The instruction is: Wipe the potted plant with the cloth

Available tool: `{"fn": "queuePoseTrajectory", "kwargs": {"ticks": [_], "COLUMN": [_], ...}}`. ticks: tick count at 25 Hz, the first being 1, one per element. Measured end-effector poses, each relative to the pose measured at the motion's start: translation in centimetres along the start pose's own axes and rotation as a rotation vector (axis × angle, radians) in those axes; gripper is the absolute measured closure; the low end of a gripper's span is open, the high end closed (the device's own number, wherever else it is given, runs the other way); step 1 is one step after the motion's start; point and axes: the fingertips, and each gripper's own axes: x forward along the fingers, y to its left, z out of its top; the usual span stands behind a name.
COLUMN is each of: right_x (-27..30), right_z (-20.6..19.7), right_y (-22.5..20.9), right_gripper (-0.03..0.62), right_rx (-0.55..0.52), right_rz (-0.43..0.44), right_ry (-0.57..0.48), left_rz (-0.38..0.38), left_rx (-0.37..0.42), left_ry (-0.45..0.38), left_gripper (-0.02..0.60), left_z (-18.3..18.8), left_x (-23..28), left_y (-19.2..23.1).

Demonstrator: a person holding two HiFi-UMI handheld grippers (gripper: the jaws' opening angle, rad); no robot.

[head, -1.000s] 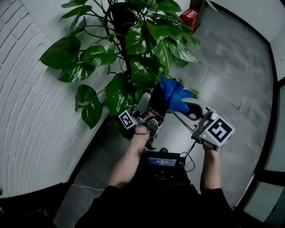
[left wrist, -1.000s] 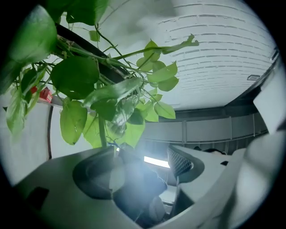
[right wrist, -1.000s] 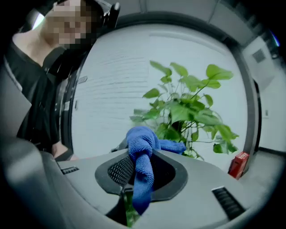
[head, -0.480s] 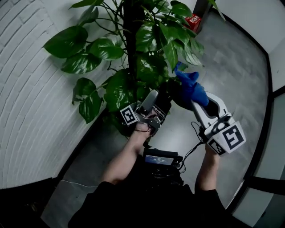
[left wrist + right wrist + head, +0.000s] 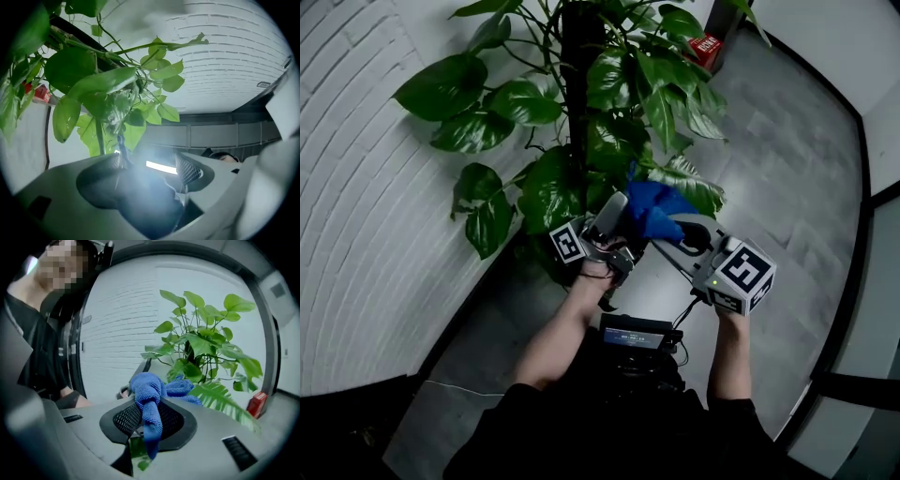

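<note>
The potted plant [image 5: 609,84] with broad green leaves rises beside the white wall; it also shows as the plant [image 5: 201,348] and its leaves [image 5: 103,84]. My right gripper [image 5: 664,223] is shut on a bunched blue cloth [image 5: 654,204]; the cloth [image 5: 150,390] hangs between the jaws of the right gripper [image 5: 147,420]. The cloth rests against a pale streaked leaf [image 5: 692,190]. My left gripper [image 5: 622,212] is just left of the cloth, under the lower leaves. Its jaws stand apart in the left gripper view [image 5: 150,164], with a dark blurred leaf and a thin stalk [image 5: 123,152] between them.
A white brick wall [image 5: 366,234] curves along the left. A red box [image 5: 705,45] stands on the grey floor behind the plant. A small screen device [image 5: 637,334] with cables hangs at the person's waist. A dark baseboard [image 5: 861,187] borders the floor on the right.
The right gripper has swung down and left with the cloth, from the upper leaves to the pale streaked leaf. The left gripper has stayed almost still.
</note>
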Motion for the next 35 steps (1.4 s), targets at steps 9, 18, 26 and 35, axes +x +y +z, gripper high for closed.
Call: {"fn": "queuePoseTrajectory", "kwargs": {"ticks": [9, 18, 26, 35], "right_x": [-9.1, -5.1, -2.0, -13.0], "right_z": [6.8, 4.3, 0.6, 5.0], "right_y": [-2.7, -12.6, -9.8, -12.5], "right_gripper": [0.496, 0.496, 0.496, 0.496], "right_rx": [0.065, -0.035, -0.055, 0.050], "right_rz": [-0.120, -0.389, -0.236, -0.551], "right_ry": [-0.367, -0.122, -0.017, -0.455], "left_rz": [0.086, 0.050, 0.046, 0.084], "left_rx": [0.026, 0.000, 0.004, 0.002], "left_ry": [-0.031, -0.014, 0.001, -0.042], "left_gripper": [0.203, 0.204, 0.204, 0.203], "left_z": [-0.4, -3.1, -3.5, -2.9], "left_x": [-2.1, 0.4, 0.8, -0.1], "left_y": [2.7, 4.5, 4.3, 4.7]}}
